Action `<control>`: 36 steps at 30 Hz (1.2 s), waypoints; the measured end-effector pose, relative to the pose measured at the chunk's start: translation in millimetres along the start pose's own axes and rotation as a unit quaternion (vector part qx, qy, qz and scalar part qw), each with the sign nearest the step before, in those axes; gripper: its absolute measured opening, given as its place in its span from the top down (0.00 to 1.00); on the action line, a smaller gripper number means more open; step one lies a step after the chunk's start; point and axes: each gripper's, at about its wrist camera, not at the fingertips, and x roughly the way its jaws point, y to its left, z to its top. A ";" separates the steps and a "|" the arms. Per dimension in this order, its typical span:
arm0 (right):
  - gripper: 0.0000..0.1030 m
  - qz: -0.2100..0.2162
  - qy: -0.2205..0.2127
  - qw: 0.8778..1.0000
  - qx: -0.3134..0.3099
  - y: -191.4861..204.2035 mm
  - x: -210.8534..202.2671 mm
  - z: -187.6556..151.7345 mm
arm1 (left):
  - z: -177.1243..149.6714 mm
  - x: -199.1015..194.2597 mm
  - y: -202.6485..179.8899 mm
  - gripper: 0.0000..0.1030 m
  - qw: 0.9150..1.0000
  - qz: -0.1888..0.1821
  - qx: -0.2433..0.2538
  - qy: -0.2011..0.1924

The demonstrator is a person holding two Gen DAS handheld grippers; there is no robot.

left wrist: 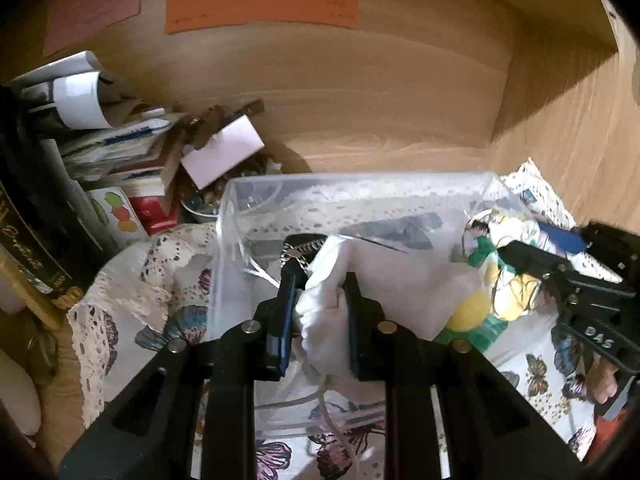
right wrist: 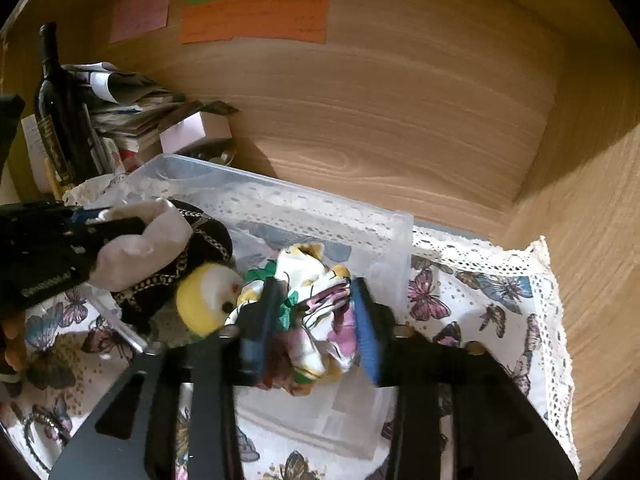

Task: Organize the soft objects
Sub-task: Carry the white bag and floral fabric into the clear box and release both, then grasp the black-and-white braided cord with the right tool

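Observation:
A clear plastic bin [left wrist: 360,188] [right wrist: 280,192] sits on a butterfly-print cloth. My left gripper [left wrist: 318,280] is shut on a white soft pouch [left wrist: 332,320] with a black chain-trimmed piece [left wrist: 300,250], held over the bin; they also show in the right wrist view [right wrist: 144,236]. My right gripper [right wrist: 314,296] is shut on a floral fabric bundle [right wrist: 320,304] inside the bin; the bundle shows in the left wrist view [left wrist: 504,240]. A yellow-and-white soft toy [right wrist: 208,296] [left wrist: 472,312] lies in the bin between them.
The butterfly cloth with lace edge [right wrist: 488,300] [left wrist: 132,280] covers the wooden shelf. A dark wine bottle [right wrist: 56,112], stacked papers and books [left wrist: 120,148] and a white box [left wrist: 222,152] crowd the left. Wooden walls [right wrist: 400,120] close the back and right, with coloured notes [right wrist: 252,16].

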 end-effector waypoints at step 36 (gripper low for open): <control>0.53 0.191 0.034 0.979 -0.056 112.7 -62.8 -109.6 | -94.5 -120.9 7.6 0.16 0.998 0.025 0.012 -0.057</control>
